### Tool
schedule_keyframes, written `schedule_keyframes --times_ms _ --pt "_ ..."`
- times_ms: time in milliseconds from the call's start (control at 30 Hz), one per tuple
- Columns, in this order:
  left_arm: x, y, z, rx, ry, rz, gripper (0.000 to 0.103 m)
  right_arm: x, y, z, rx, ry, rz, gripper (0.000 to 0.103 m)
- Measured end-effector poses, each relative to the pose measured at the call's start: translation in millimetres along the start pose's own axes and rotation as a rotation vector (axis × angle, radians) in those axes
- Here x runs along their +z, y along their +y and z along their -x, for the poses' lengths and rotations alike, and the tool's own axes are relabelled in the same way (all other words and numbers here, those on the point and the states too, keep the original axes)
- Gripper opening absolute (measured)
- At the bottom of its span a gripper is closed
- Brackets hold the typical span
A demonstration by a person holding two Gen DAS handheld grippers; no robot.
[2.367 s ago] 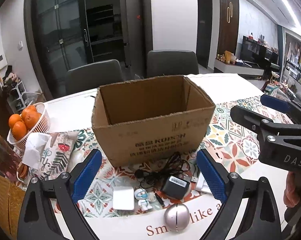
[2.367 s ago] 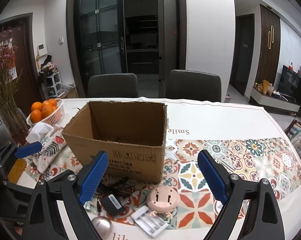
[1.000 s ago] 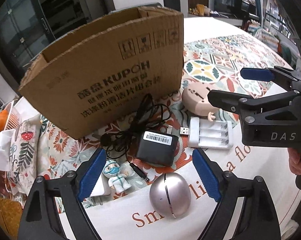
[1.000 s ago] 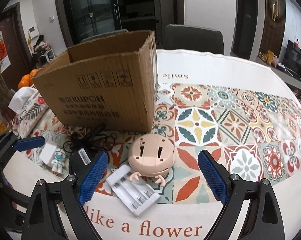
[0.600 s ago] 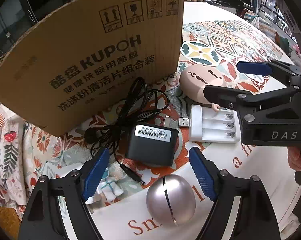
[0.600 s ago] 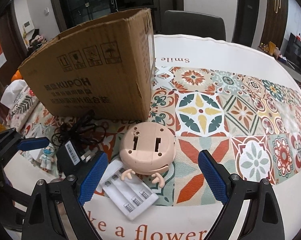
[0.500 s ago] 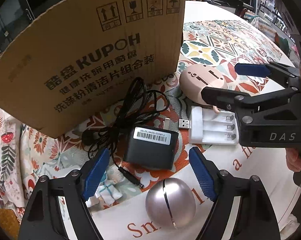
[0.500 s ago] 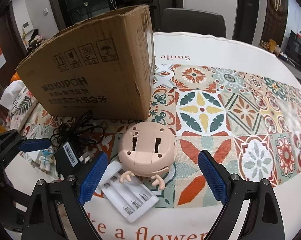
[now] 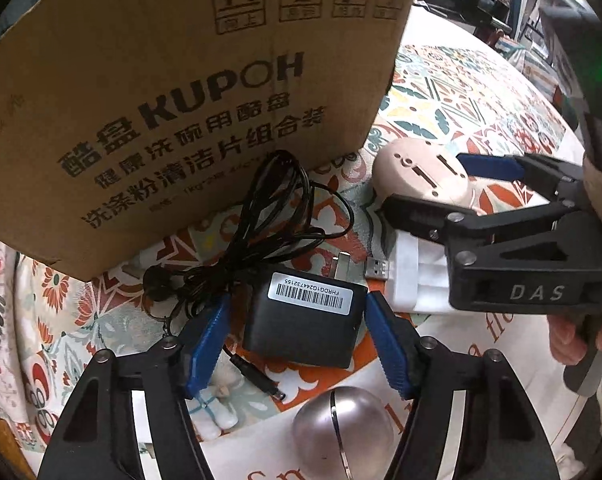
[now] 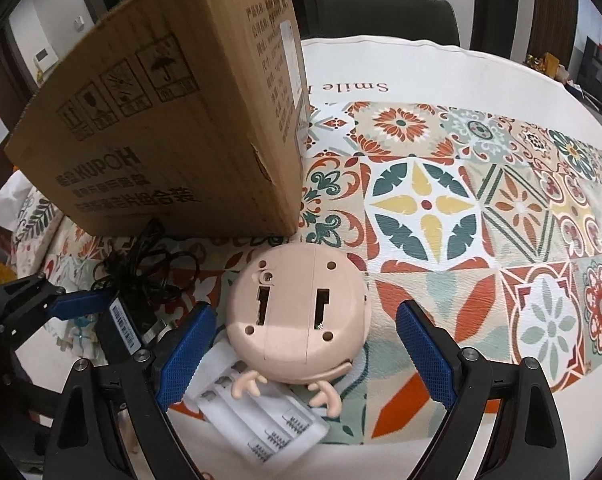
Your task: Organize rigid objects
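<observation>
Squarely, black adapter (image 9: 301, 320) lies flat, prongs toward box (image 9: 173, 92).

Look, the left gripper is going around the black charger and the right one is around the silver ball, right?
Not the silver ball. The right wrist view shows the right gripper around the pink round toy. The left gripper is indeed closing around the black charger.

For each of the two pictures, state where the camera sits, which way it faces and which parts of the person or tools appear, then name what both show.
Left wrist: on the left gripper, facing steeply down at the black adapter between its closing jaws; the right gripper and fingers show.
Right wrist: on the right gripper, facing down at the pink toy; the left gripper shows.
Shared: cardboard box, adapter, toy, white battery charger.
</observation>
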State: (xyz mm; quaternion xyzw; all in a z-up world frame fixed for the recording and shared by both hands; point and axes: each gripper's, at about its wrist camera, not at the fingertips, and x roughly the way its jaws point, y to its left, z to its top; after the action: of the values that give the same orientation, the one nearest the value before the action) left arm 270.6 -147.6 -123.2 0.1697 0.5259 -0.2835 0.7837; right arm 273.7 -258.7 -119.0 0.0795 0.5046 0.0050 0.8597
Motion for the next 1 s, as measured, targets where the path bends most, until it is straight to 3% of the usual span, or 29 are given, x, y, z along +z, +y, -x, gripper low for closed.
schedule_keyframes --times_ms 133,200,333,433,1000 --pt "-1.6 8.1 1.2 -0.020 -0.011 0.026 0.066 2.2 -1.1 -6.4 0.000 0.010 -0.017 0.092" --pt "-2.6 10.6 2.1 -0.030 -0.018 0.035 0.059 3.5 -1.6 -8.6 -0.005 0.011 -0.021 0.092" --pt "-4.0 12.1 -0.6 -0.026 -0.024 0.040 0.057 2.1 -1.8 -9.4 -0.017 0.006 -0.018 0.088" --pt "-6.8 13.8 1.5 -0.019 -0.033 0.049 0.057 0.3 1.2 -10.6 -0.017 0.007 0.003 0.073" --pt "-31.7 41.8 34.9 -0.004 -0.124 0.145 0.055 -1.9 8.2 20.2 -0.034 -0.063 0.005 0.073"
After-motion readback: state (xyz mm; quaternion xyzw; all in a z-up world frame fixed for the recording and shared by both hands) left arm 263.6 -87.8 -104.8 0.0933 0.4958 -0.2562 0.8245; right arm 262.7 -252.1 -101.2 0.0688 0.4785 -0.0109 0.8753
